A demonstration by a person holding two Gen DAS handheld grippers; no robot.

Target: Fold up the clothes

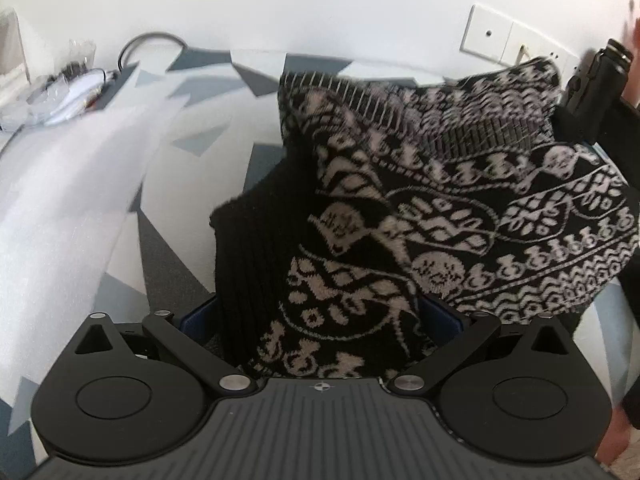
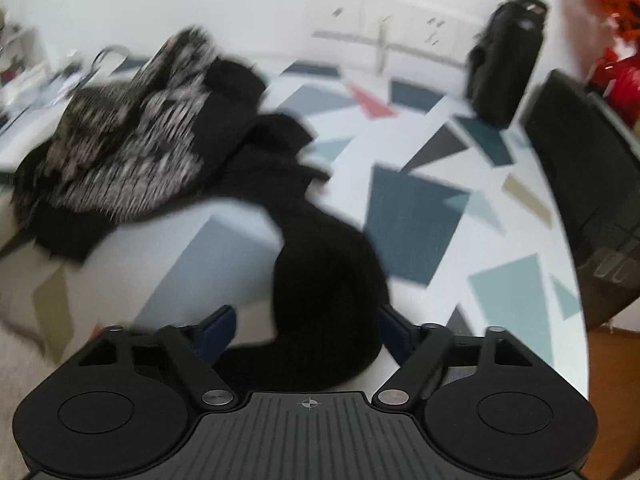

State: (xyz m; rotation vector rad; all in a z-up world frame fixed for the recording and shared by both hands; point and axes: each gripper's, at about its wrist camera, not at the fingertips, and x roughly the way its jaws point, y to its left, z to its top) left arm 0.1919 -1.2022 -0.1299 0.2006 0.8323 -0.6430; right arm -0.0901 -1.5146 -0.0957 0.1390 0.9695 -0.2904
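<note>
1. Far left in the left wrist view, a clutter of clear plastic wrappers and white cables [image 1: 60, 92] lies at the edge of a table under a white cloth printed with grey, blue and teal triangles [image 1: 192, 84], with a white wall [image 1: 320, 0] behind.

2. At centre, the left gripper [image 1: 320, 320] clamps a black-and-cream patterned knit sweater [image 1: 420, 208]; its blue-padded fingers [image 1: 444, 314] sit fairly wide apart with a thick bunch of fabric filling the space between them, so the jaws are closed on the cloth rather than empty.

3. The sweater rises from that grip and spreads to the right, its ribbed hem [image 1: 480, 132] draped across the top, lifted clear of the tablecloth.

4. At the right edge, white wall socket plates [image 1: 504, 40] show above the sweater, and a second black gripper body [image 1: 592, 88] stands just behind the garment's far corner.

5. In the blurred right wrist view, the patterned part of the sweater [image 2: 132, 148] hangs at upper left, above the table.

6. Its plain black sleeve [image 2: 324, 280] runs down to the right gripper [image 2: 308, 328], whose blue-padded fingers [image 2: 218, 326] press against the bunched black knit on both sides, gripping it.

7. Further right, a black bottle-shaped object [image 2: 504, 64] stands upright on the tablecloth [image 2: 500, 280] near the wall sockets [image 2: 384, 28], beside a dark box-shaped item [image 2: 588, 184] at the table's edge.
</note>
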